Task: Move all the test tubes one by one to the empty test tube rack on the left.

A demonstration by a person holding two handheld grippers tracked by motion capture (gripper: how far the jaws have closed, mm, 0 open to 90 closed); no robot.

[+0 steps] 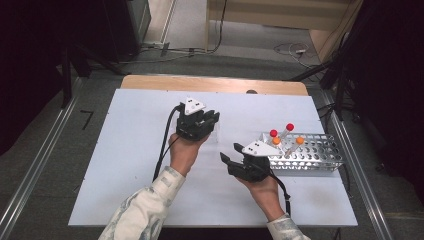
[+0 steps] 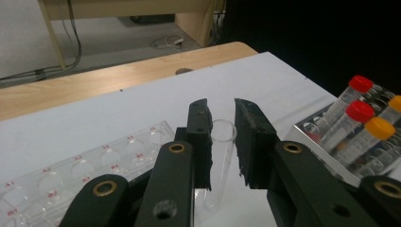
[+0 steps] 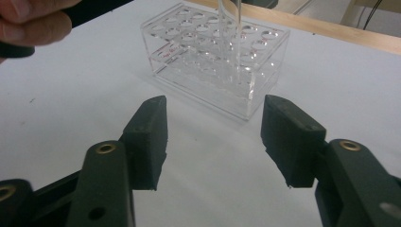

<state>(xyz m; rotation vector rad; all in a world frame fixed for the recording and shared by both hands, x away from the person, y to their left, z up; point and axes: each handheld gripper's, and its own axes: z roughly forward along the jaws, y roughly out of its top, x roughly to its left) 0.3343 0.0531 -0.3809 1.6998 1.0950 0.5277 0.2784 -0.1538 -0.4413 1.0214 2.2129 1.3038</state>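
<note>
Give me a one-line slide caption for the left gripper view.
Left gripper clamps a clear glass tube above the clear plastic rack; capped tubes wait at right.

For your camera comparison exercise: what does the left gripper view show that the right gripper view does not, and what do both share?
Left gripper view alone: the left gripper shut on a clear glass test tube, and capped tubes with red and orange caps in a metal rack. Right gripper view alone: the right gripper with jaws open and nothing between them, and a hand. Both: the clear plastic rack on the white table.
</note>
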